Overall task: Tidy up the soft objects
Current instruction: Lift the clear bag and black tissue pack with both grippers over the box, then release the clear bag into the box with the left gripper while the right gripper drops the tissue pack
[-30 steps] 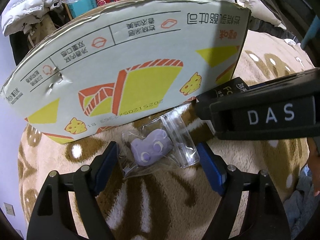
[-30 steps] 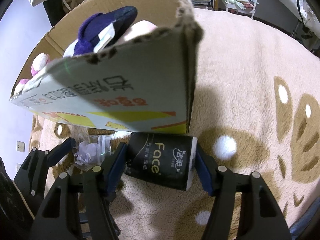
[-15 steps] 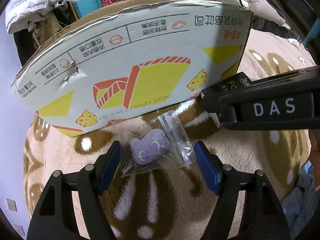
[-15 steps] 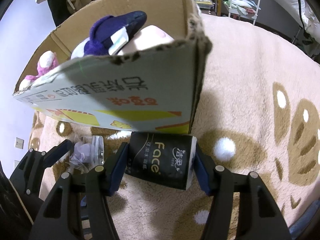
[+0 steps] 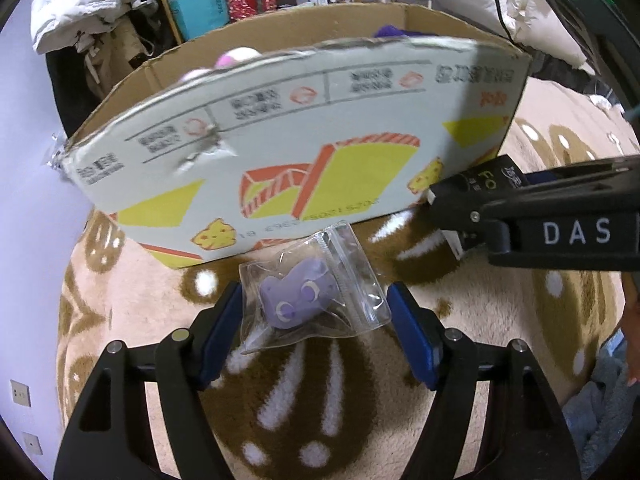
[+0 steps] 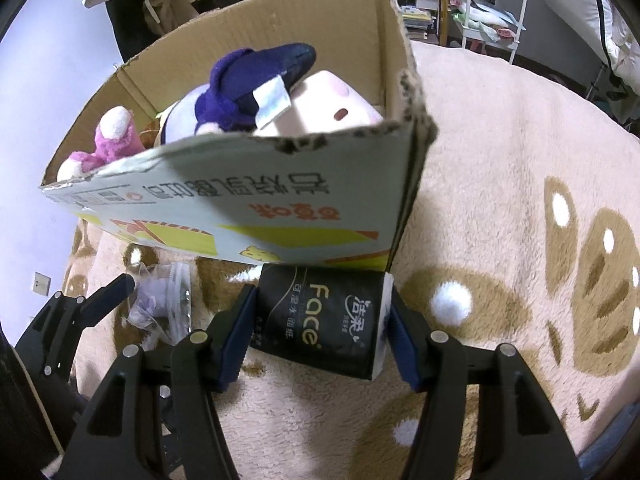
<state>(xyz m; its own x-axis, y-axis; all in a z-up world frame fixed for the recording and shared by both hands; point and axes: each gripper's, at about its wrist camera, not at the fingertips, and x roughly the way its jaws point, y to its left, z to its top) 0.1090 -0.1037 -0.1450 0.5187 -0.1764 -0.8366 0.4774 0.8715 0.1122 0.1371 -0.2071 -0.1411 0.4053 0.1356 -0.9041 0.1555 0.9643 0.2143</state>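
My left gripper (image 5: 316, 316) is shut on a clear zip bag (image 5: 348, 276) with a small purple soft toy (image 5: 298, 294) inside, held above the rug in front of the cardboard box (image 5: 280, 152). My right gripper (image 6: 320, 320) is shut on a black "Face" tissue pack (image 6: 320, 316), held by the box's near right corner (image 6: 412, 184). The box holds a navy and white plush (image 6: 248, 84), a pink plush block (image 6: 320, 104) and a pink-purple plush (image 6: 108, 140). The right gripper shows in the left wrist view (image 5: 452, 200); the left gripper and bag show in the right wrist view (image 6: 160, 300).
A beige rug with brown and white patterns (image 6: 520, 200) covers the surface. Behind the box are shelves with a teal box (image 5: 196, 0), white padded jackets (image 5: 80, 0) and a white cart (image 6: 492, 8). A wall socket (image 5: 20, 392) is at the lower left.
Both grippers have risen with their loads; the box's top edge sits lower in view and the plush toys inside show more. The bag and the tissue pack stay gripped.
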